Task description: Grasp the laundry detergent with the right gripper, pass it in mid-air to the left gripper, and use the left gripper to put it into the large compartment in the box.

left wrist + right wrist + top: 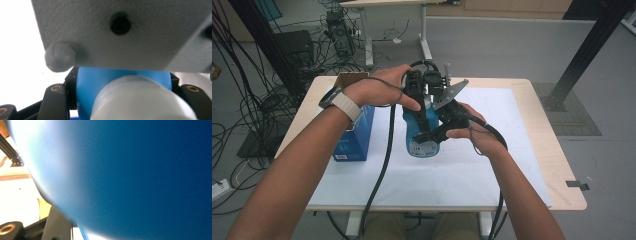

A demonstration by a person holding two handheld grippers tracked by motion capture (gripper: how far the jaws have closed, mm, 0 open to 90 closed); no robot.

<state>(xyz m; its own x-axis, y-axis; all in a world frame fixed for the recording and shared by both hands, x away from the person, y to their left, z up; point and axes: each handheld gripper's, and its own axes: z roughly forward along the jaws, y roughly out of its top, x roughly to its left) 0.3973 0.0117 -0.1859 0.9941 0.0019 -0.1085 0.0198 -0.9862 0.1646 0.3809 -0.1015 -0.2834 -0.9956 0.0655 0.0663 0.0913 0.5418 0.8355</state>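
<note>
Bottle (422, 135), blue with a white cap (140, 100), is up off the worktop (492, 165), pinched at both ends: left claw (419, 97) clamped at the cap end, right claw (447, 122) around the body. I'd worry that twisting unevenly makes it slip and drop beside the blue box (354, 137).

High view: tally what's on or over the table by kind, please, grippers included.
Blue bottle with white cap: 1
Blue box: 1
Grippers, left gripper and right gripper, both clamped on the bottle: 2
White mat: 1
Total: 5
</note>
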